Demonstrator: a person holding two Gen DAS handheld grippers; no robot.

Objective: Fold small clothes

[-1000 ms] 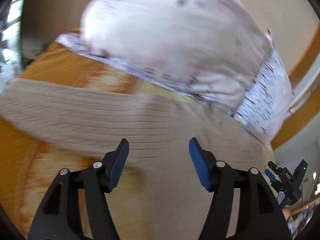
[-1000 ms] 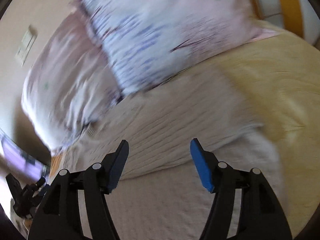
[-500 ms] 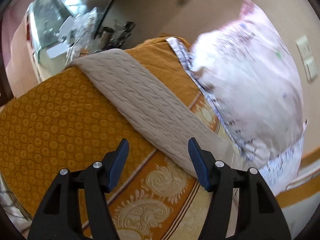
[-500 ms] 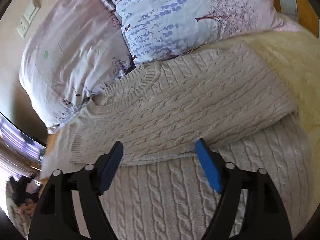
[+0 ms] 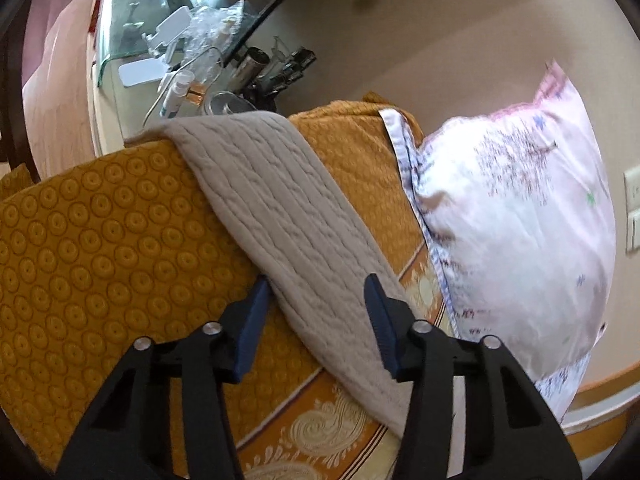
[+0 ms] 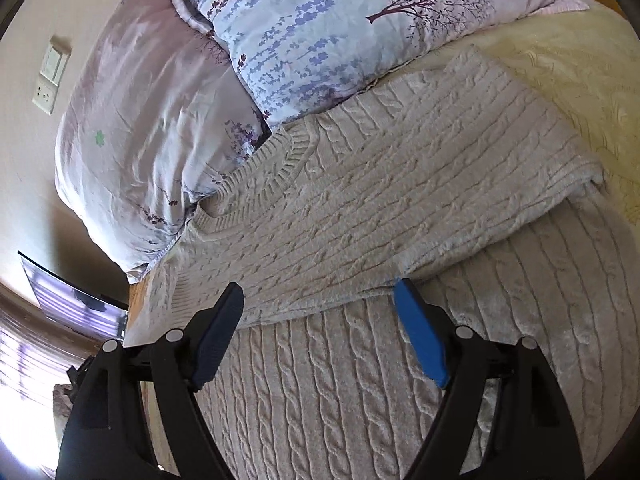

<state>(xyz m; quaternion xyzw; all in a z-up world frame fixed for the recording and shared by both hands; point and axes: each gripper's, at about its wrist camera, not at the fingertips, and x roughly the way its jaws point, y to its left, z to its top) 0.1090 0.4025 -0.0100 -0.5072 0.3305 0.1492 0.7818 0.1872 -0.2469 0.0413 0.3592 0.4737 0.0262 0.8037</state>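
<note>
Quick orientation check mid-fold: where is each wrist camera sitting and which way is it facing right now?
Left wrist: on the left gripper, angled down along the sweater's sleeve over the orange bedspread; jaws closing around the sleeve edge.
Right wrist: on the right gripper, angled down at the sweater toward the floral pillow; jaws open.
Shared: the beige cable-knit sweater and the pale pillow.

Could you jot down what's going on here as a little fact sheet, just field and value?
Setting: a bed with an orange patterned cover and floral pillows
Garment: beige cable-knit sweater, one sleeve already folded across its body
Other sleeve: stretched out over the cover
Left tool: closing, sleeve between its fingers, not yet pinched
Right tool: open above the sweater, holding nothing
</note>
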